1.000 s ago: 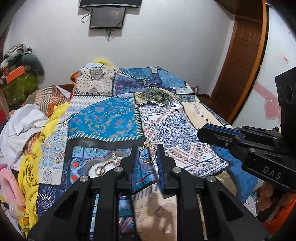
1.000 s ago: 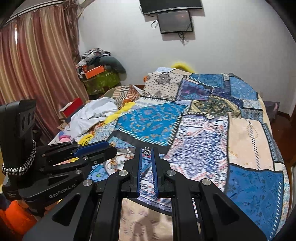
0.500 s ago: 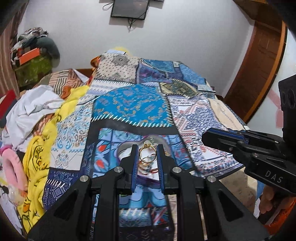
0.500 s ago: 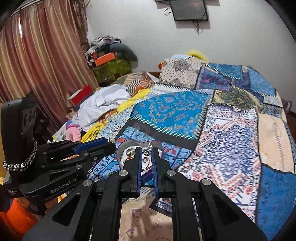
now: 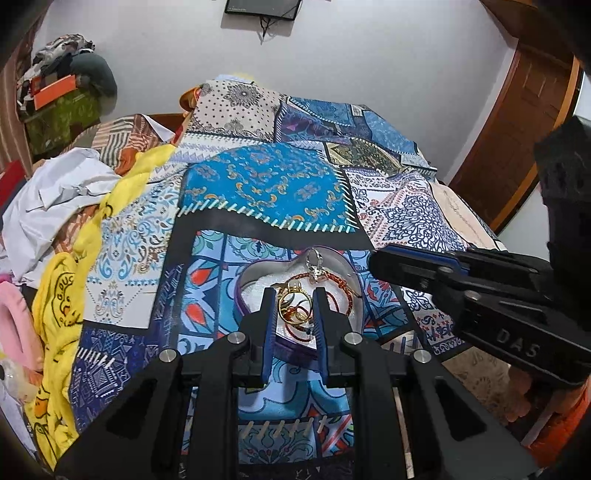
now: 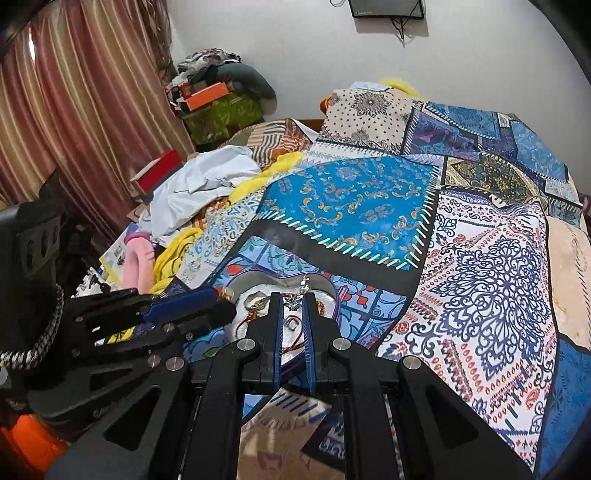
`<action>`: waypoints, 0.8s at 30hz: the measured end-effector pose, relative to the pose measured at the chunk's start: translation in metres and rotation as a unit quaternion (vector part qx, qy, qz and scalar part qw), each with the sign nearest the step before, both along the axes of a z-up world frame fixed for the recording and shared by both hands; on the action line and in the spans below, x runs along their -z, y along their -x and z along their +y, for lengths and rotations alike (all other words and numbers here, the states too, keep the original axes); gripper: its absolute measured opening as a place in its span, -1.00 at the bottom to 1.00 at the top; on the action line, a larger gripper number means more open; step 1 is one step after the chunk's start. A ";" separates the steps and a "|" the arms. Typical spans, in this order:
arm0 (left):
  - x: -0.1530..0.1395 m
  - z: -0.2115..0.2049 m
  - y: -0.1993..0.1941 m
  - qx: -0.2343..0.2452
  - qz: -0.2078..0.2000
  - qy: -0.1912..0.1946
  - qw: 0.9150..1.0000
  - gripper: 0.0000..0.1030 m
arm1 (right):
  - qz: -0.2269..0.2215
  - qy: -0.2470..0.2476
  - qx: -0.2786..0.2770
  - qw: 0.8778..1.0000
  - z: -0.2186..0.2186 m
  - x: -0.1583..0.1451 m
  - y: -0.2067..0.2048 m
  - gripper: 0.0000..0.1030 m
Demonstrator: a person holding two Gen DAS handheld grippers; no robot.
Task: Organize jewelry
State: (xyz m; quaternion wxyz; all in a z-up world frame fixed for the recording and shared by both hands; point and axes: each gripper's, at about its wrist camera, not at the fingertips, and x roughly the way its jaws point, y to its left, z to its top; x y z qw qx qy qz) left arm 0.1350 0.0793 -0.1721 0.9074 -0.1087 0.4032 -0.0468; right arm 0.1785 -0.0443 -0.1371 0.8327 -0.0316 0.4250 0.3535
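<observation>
- Left gripper [image 5: 294, 299] is clamped on a gold ring [image 5: 291, 308], pinched between its blue-lined fingertips [image 5: 270, 295]; the ring hangs directly over the heart-shaped tin [image 5: 245, 275].
- Right gripper [image 6: 293, 302] is pressed together on a small silver star-shaped pendant [image 6: 293, 302], with a bit of silver chain [image 6: 304, 282] rising from it; this piece also sits over the tin [image 6: 242, 284], towards its far, notched side.
- Inside the tin, on a white lining [image 5: 258, 291], lie a red cord bracelet [image 5: 341, 286], more gold-coloured rings and other small pieces tangled together; the separate items cannot be told apart clearly.
- In the left wrist view, a silver pendant [image 5: 317, 271] held by the right gripper [image 5: 373, 258] dangles above the tin's far part.
- Seen from the right wrist, the left gripper [image 6: 225, 310] comes in from the tin's left side, its tip carrying the ring [image 6: 227, 294] over the rim.
- Under the tin is a patchwork bedspread [image 5: 266, 184] in blue, white and cream prints, covering a bed; the tin rests on its near part.
- Left of the tin, along the bed's edge, are a yellow cloth [image 5: 59, 295], crumpled white fabric [image 5: 48, 195] and something pink [image 5: 14, 317].
- Beyond the bed, well away from the tin, stand a pile of clothes and boxes [image 6: 218, 92] by a striped curtain [image 6: 74, 92], a wall-mounted screen [image 5: 262, 7] and a brown wooden door [image 5: 517, 122].
</observation>
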 end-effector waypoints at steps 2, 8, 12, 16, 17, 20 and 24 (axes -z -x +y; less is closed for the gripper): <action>0.003 -0.001 -0.002 0.003 0.003 0.002 1.000 -0.65 | 0.009 -0.001 0.004 1.000 0.001 0.004 -0.005 -0.82; 0.011 -0.001 -0.005 0.004 0.014 0.008 1.000 -0.65 | 0.033 0.004 0.008 0.999 0.004 0.018 -0.014 -0.82; 0.013 0.000 -0.006 0.002 0.018 0.009 1.000 -0.65 | 0.038 0.012 0.002 0.999 0.007 0.023 -0.014 -0.82; 0.011 0.000 -0.004 0.000 0.016 0.009 1.000 -0.66 | 0.033 0.024 -0.002 0.999 0.011 0.023 -0.012 -0.82; 0.010 0.000 -0.004 0.000 0.015 0.007 1.000 -0.66 | 0.037 0.025 -0.003 0.999 0.011 0.024 -0.012 -0.82; 0.006 -0.002 -0.002 0.001 0.013 0.003 1.000 -0.65 | 0.060 0.026 -0.008 0.998 0.012 0.028 -0.014 -0.82; -0.003 -0.005 0.002 0.000 0.005 -0.010 1.000 -0.65 | 0.070 0.025 -0.004 0.997 0.009 0.025 -0.013 -0.81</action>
